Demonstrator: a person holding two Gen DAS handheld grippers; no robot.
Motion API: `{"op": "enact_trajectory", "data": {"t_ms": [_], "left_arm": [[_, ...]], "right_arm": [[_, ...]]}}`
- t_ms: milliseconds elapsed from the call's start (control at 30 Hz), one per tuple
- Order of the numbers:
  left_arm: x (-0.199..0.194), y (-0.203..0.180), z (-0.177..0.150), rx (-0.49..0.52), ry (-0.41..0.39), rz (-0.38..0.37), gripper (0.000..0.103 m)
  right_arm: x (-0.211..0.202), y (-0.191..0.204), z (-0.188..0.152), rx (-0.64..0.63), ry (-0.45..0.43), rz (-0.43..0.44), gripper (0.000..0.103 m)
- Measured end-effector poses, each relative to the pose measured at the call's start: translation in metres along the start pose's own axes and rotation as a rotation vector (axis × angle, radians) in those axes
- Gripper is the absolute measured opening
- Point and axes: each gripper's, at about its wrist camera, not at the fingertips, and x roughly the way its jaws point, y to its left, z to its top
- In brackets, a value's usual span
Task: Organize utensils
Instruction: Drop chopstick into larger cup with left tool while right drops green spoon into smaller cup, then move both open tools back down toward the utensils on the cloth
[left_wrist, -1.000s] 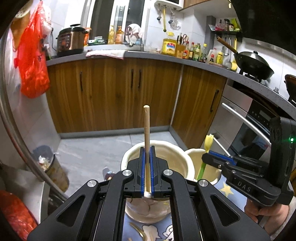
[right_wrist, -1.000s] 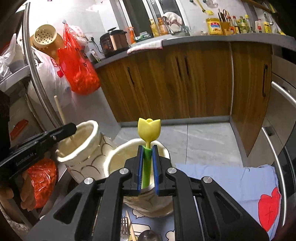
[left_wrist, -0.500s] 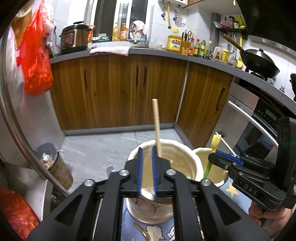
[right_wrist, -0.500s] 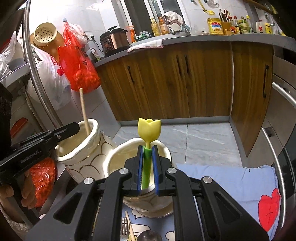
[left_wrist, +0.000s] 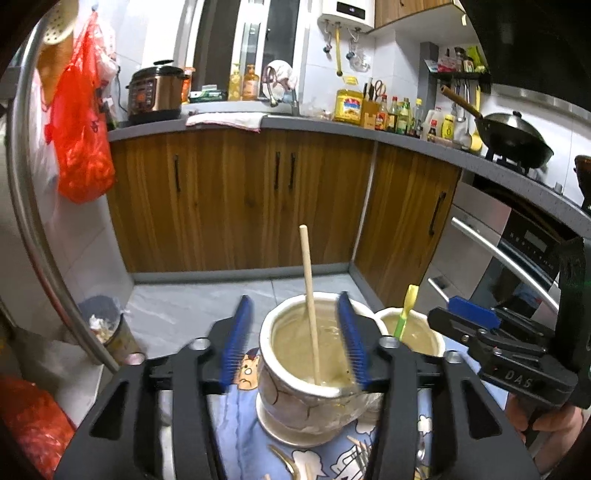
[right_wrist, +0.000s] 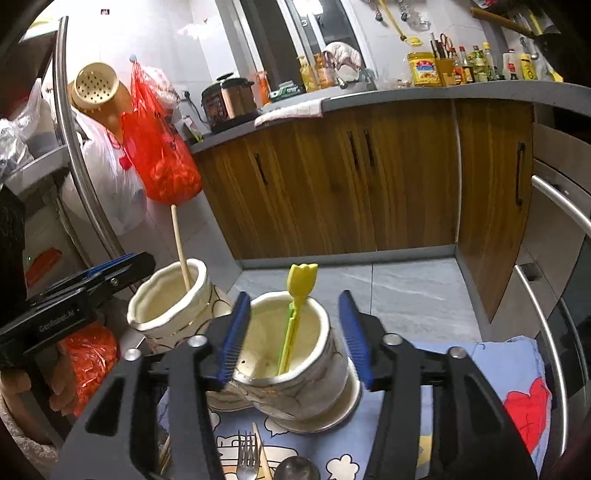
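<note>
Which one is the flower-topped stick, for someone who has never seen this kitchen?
Find the blue cartoon cloth in front of the wooden cabinets; two cream ceramic pots stand on it. The tulip stick leans in the right-hand pot. Its green stem and yellow bloom set it apart from the plain wooden stick next door.

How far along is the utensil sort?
Done: chopstick stands in the left pot, tulip pick in the right pot. In hand: nothing; the left tool and right tool have just opened, pads clear of both. Left: fork, spoon and more sticks on the cloth.
</note>
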Motion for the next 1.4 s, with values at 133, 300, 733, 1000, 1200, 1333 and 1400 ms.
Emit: {"op": "enact_trajectory", "data": {"t_ms": [133,300,733,1000,1200,1333,1400], "left_arm": [[-0.02,0.004,-0.003,-0.012,-0.049,0.012,0.081],[-0.044,0.01,-0.008,-0.031,-0.084,0.025,0.094],[-0.081,0.012,-0.028,0.061,-0.081,0.134,0.098],[-0.082,0.023,-0.056,0.057,-0.032,0.106,0.098],[-0.064,0.032,-0.082,0.039,0.071,0.083,0.098],[-0.056,0.035,-0.098,0.033,0.114,0.092,0.098],[-0.053,0.036,-0.105,0.029,0.139,0.095,0.098]], "right_arm": [[-0.022,-0.004,-0.002,0.0,-0.036,-0.009,0.076],[-0.057,-0.008,-0.006,-0.008,-0.091,-0.043,0.098],[-0.104,0.002,-0.018,-0.099,-0.116,-0.268,0.098],[-0.089,0.008,-0.056,-0.125,0.01,-0.292,0.098],[-0.071,0.008,-0.088,-0.085,0.154,-0.207,0.098],[-0.065,0.014,-0.101,-0.102,0.181,-0.198,0.098],[-0.063,0.017,-0.106,-0.104,0.189,-0.194,0.098]]}}
